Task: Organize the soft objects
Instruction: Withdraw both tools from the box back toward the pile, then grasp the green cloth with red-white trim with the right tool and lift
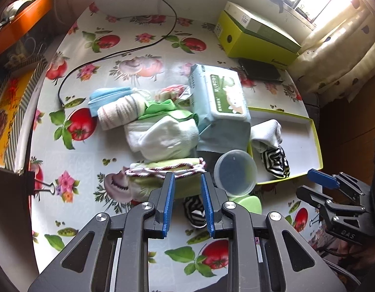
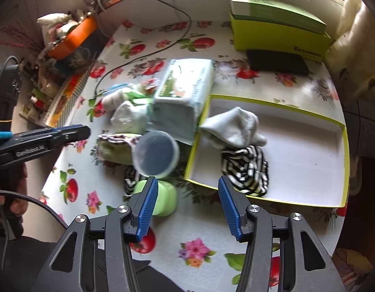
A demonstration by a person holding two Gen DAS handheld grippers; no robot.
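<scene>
**Sorting soft things: two in the tray, a heap beside it**

Lying in the yellow-rimmed tray (image 2: 343, 168) are a white sock (image 2: 232, 127) and a striped cloth (image 2: 245, 170); most of its floor is bare. Only the left wrist view shows the blue cloth (image 1: 107, 95) at the heap's far end. Left tongs (image 1: 187, 203) and right tongs (image 2: 185, 205) hang released, grasping nothing. Bare surface (image 2: 202, 221) lies nearest the cameras.
</scene>
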